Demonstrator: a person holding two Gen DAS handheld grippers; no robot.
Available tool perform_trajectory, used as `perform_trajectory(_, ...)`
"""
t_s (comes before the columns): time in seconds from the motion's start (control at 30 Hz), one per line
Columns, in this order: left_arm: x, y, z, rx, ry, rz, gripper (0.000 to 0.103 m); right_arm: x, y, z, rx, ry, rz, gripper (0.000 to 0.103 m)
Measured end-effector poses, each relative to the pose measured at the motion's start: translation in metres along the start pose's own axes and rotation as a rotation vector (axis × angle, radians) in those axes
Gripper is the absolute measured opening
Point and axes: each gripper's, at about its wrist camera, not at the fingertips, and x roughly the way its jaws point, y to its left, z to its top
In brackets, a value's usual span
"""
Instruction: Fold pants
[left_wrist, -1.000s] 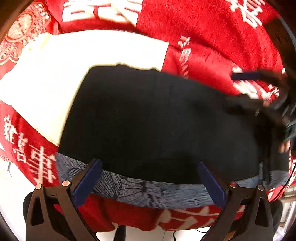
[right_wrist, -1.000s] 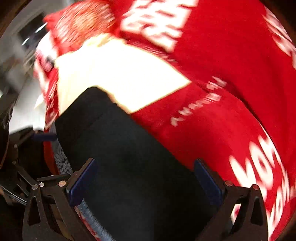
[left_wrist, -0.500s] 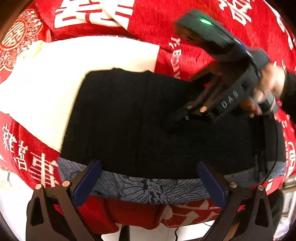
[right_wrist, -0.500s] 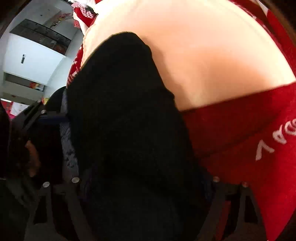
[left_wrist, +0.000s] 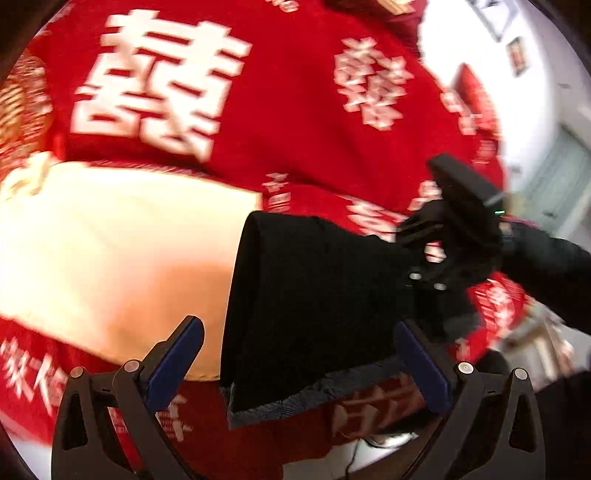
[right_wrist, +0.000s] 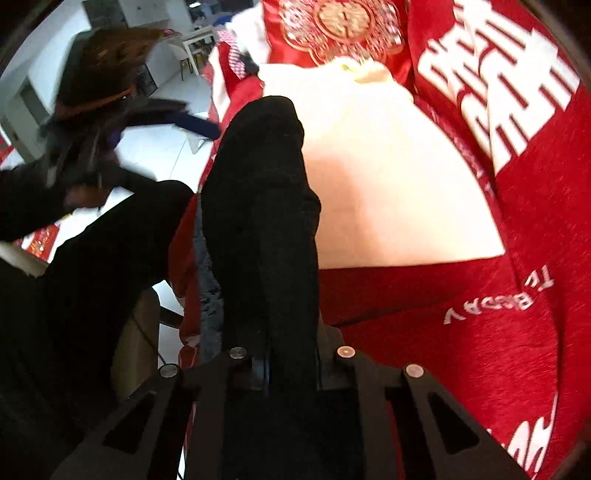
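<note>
The black pants lie on a cream cloth over a red bedcover. A grey patterned band runs along their near edge. My left gripper hovers open above that edge, touching nothing. In the left wrist view my right gripper grips the pants' right side. In the right wrist view the pants rise in a bunched ridge, and my right gripper is closing with that fabric pinched between its jaws.
The red bedcover with white characters spreads right and beyond. The bed's edge drops to a white floor on the left, where a person's dark sleeve and the blurred left gripper show. A wall and door stand far right.
My right gripper came down on the pants' right side, closed on the fabric and pulled it into a raised ridge. My left gripper rose and swung, staying open.
</note>
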Motion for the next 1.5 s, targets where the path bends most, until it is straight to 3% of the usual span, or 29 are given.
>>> perform_trajectory(0.2, 0.027, 0.009, 0.010, 0.140, 0.109, -0.053, 0.103, -0.010, 0.016, 0.001, -0.020, -0.021, -0.021, 0.017)
perform_trajectory(0.37, 0.069, -0.001, 0.007, 0.095, 0.217, -0.245, 0.103, -0.011, 0.019, -0.002, -0.027, -0.002, -0.041, 0.017)
perform_trajectory(0.43, 0.080, -0.016, 0.004, 0.110, 0.252, -0.239, 0.069, -0.008, 0.013, -0.001, -0.014, 0.012, -0.059, 0.018)
perform_trajectory(0.47, 0.086, -0.023, 0.001, 0.118, 0.281, -0.187, 0.043, -0.006, 0.010, -0.001, -0.002, 0.021, -0.070, 0.019)
perform_trajectory(0.6, 0.096, -0.028, -0.003, 0.070, 0.347, -0.073, 0.033, 0.004, -0.011, 0.003, 0.121, 0.074, -0.129, 0.038)
perform_trajectory(0.63, 0.097, -0.029, -0.001, 0.061, 0.354, -0.053, 0.033, 0.000, -0.011, 0.002, 0.146, 0.062, -0.146, 0.043)
perform_trajectory(0.7, 0.100, -0.032, 0.004, 0.038, 0.377, -0.007, 0.032, -0.019, -0.014, -0.002, 0.208, 0.003, -0.219, 0.071)
perform_trajectory(0.77, 0.103, -0.036, 0.007, 0.044, 0.391, 0.021, 0.032, -0.040, -0.009, -0.016, 0.240, -0.046, -0.278, 0.083)
perform_trajectory(0.83, 0.106, -0.042, 0.009, 0.064, 0.385, 0.055, 0.032, -0.049, 0.000, -0.034, 0.241, -0.033, -0.290, 0.083)
perform_trajectory(0.97, 0.113, -0.044, 0.014, 0.067, 0.408, 0.072, 0.033, -0.026, 0.010, -0.078, 0.233, 0.107, -0.226, 0.083)
perform_trajectory(1.1, 0.103, -0.031, 0.027, -0.072, 0.459, -0.025, 0.029, 0.036, 0.001, -0.102, 0.186, 0.319, -0.245, 0.086)
perform_trajectory(1.13, 0.101, -0.031, 0.031, -0.093, 0.467, -0.029, 0.029, 0.034, -0.003, -0.099, 0.182, 0.254, -0.221, 0.094)
perform_trajectory(1.17, 0.099, -0.032, 0.035, -0.108, 0.474, -0.031, 0.029, 0.035, -0.007, -0.097, 0.168, 0.261, -0.199, 0.096)
perform_trajectory(1.27, 0.100, -0.040, 0.042, -0.119, 0.503, -0.029, 0.029, 0.028, -0.017, -0.091, 0.090, 0.330, -0.139, 0.095)
perform_trajectory(1.33, 0.103, -0.046, 0.047, -0.106, 0.508, -0.019, 0.029, 0.027, -0.032, -0.094, 0.043, 0.387, -0.191, 0.095)
perform_trajectory(1.4, 0.103, -0.050, 0.052, -0.112, 0.506, -0.018, 0.029, 0.025, -0.059, -0.099, 0.120, 0.413, -0.161, 0.099)
perform_trajectory(1.5, 0.097, -0.046, 0.058, -0.147, 0.495, -0.028, 0.029, 0.010, -0.075, -0.091, 0.221, 0.343, -0.115, 0.099)
